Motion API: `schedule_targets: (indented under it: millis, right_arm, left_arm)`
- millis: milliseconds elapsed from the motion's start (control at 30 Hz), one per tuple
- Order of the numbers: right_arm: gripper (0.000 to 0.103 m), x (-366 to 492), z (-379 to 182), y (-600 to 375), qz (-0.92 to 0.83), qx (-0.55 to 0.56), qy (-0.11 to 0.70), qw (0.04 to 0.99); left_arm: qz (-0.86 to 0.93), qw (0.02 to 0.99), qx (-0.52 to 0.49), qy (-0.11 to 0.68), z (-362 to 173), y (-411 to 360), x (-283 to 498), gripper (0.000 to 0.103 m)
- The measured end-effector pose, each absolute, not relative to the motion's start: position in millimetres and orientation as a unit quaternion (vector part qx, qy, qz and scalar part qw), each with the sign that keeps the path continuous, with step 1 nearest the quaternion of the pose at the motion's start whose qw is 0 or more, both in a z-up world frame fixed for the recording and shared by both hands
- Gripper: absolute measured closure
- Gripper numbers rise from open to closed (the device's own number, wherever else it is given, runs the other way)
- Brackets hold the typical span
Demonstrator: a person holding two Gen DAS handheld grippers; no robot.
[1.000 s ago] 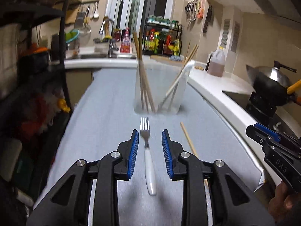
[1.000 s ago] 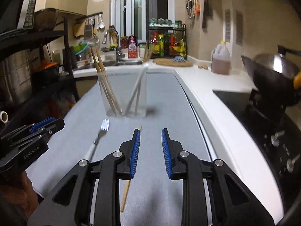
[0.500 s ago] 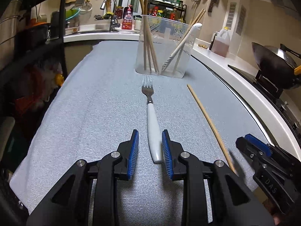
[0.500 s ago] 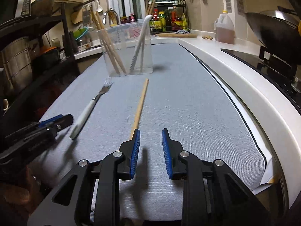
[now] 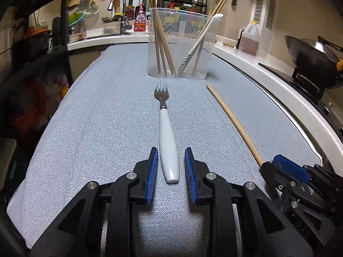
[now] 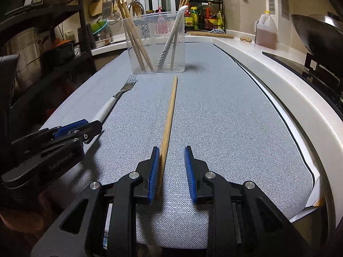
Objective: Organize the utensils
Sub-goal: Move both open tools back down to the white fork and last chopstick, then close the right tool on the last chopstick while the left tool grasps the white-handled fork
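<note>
The left claw (image 5: 171,167) stands apart around the end of the fork's (image 5: 166,132) white handle, not pinching it. The right claw (image 6: 172,167) is apart too, a loose chopstick (image 6: 169,120) against its left pad. Both utensils lie on the grey mat (image 5: 107,128), pointing at the clear holder (image 5: 182,42)

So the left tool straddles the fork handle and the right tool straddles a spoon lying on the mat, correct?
Not a spoon. The right wrist view shows the right tool around a loose wooden chopstick on the mat. The left tool does straddle the fork handle.
</note>
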State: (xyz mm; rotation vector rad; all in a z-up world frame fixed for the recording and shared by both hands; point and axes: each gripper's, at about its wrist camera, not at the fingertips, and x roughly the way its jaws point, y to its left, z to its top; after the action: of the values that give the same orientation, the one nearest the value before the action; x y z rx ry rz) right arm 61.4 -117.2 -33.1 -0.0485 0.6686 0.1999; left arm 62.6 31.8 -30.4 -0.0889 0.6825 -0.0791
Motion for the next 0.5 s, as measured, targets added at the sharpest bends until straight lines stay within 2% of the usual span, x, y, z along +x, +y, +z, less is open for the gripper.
schedule_targets:
  millis: [67, 133, 167, 233, 500]
  right_arm:
    - [0.082, 60.0, -34.2, -116.8, 0.096, -0.028, 0.323, 0.941]
    - [0.094, 59.6, -34.2, -117.8, 0.095, -0.029, 0.321, 0.942]
    - [0.097, 59.8, -34.0, -119.0, 0.092, -0.029, 0.320, 0.943]
    - [0.098, 60.3, -34.1, -121.9, 0.090, -0.027, 0.319, 0.943]
    - [0.097, 64.7, -34.3, -136.0, 0.062, -0.025, 0.314, 0.947]
  left_arm:
    - [-0.037, 0.942, -0.034, 0.332, -30.7, 29.2, 63.5, 0.077]
    - [-0.037, 0.942, -0.031, 0.332, -30.6, 28.4, 63.5, 0.077]
    - [-0.037, 0.942, -0.031, 0.333, -30.5, 28.3, 63.6, 0.077]
    - [-0.032, 0.941, -0.025, 0.335, -29.8, 28.9, 63.2, 0.084]
    - [-0.034, 0.939, -0.027, 0.342, -27.5, 40.2, 44.2, 0.085]
